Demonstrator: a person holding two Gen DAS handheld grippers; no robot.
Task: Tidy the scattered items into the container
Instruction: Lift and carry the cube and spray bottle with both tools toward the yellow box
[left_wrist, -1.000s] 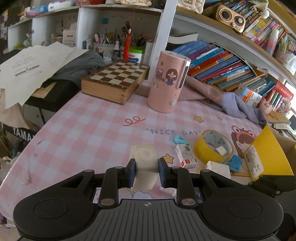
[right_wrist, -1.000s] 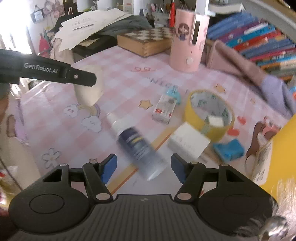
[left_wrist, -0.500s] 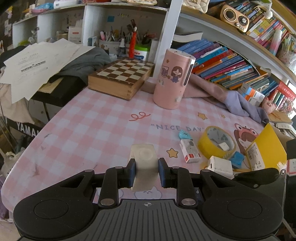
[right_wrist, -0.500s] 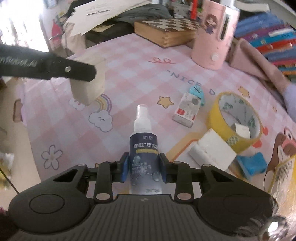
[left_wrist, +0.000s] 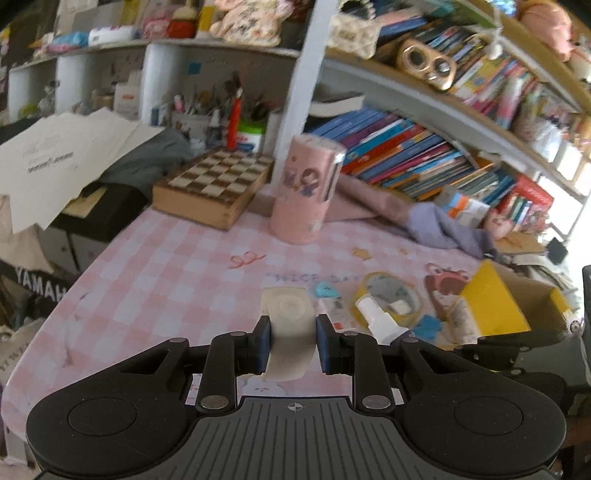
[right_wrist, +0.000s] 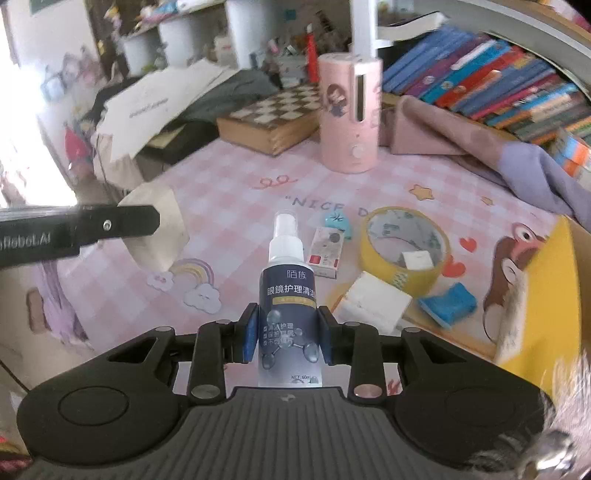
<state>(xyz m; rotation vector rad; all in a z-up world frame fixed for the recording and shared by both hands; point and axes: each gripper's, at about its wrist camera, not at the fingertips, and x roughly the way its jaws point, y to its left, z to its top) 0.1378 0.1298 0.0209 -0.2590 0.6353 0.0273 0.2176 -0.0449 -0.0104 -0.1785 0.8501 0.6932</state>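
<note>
Your right tool (right_wrist: 287, 338) grips the spray bottle (right_wrist: 288, 314) above the table (right_wrist: 229, 206); your left tool (left_wrist: 291, 343) clamps the white case (left_wrist: 290, 332). Tilting toward the yellow box (right_wrist: 546, 314) risks slippage.

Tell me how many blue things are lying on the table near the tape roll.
2. A light blue clip-like piece lies left of the yellow tape roll, above the small card box. A blue block lies below the roll, beside the white box. Others may be hidden.
</note>
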